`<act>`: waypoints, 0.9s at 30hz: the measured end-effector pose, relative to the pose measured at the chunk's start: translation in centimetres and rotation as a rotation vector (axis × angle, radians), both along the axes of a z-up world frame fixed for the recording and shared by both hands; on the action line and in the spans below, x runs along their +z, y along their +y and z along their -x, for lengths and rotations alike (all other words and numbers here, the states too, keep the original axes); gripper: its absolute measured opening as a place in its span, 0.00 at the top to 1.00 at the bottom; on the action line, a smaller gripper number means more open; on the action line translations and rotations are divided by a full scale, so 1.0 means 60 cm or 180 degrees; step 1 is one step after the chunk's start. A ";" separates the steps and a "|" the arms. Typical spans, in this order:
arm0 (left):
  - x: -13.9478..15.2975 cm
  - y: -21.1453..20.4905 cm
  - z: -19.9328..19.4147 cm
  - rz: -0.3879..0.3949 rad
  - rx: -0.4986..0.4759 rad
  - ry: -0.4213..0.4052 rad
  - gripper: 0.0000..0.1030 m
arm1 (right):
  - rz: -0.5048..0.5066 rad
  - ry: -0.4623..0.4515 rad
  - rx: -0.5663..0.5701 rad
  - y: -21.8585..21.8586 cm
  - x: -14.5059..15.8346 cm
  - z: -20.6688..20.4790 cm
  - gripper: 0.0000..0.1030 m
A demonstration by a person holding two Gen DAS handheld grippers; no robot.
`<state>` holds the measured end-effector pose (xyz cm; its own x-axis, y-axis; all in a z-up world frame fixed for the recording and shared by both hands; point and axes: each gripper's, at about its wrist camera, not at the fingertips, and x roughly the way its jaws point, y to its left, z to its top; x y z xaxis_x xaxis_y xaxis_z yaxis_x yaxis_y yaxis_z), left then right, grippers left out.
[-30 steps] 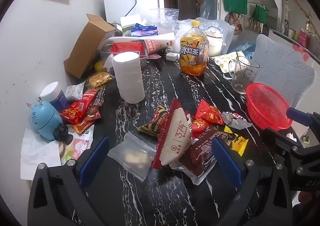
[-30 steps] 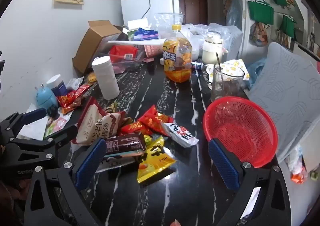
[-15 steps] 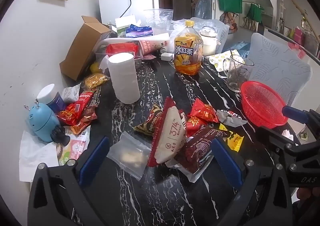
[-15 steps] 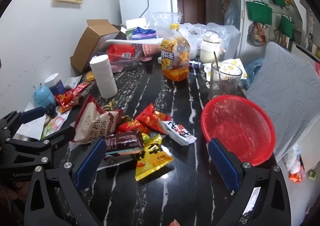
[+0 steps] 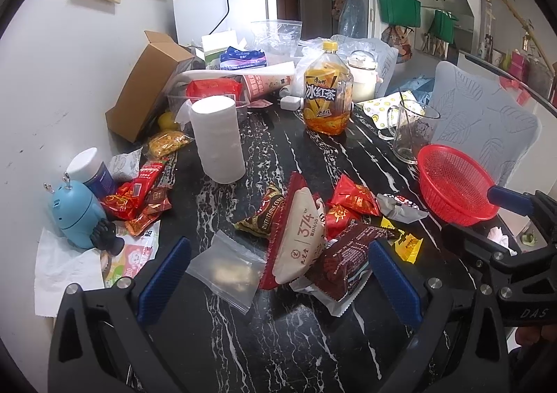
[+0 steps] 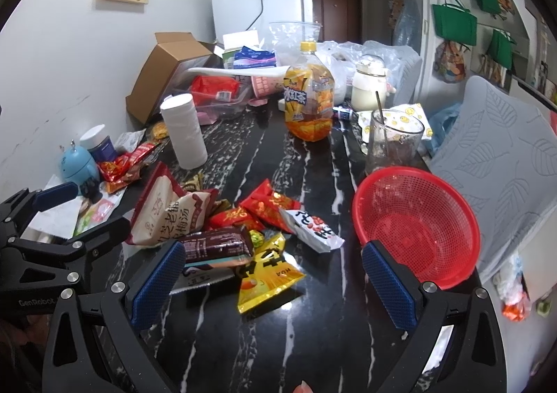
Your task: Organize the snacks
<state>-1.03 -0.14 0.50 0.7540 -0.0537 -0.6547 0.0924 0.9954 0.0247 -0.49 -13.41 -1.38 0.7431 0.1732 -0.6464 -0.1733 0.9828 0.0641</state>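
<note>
Black marble tabletop, cluttered, with the snack pile heaped mid-table and the red basket empty just to its right. Left tongs hover over the pile, spread wide, nothing held; right tongs likewise gape empty near the yellow packet. These wrappers look light, crinkly and slick, so pinching a flat sealed edge seems safest.
</note>
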 end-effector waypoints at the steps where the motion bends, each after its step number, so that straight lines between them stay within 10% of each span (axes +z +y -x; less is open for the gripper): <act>1: 0.001 0.001 0.000 0.0005 0.0002 -0.0004 0.00 | -0.0001 -0.0003 0.0005 0.001 0.001 0.000 0.00; 27: 0.011 0.016 0.018 0.0083 0.0009 -0.0061 0.00 | -0.0002 -0.0092 0.0015 0.009 0.016 0.020 0.00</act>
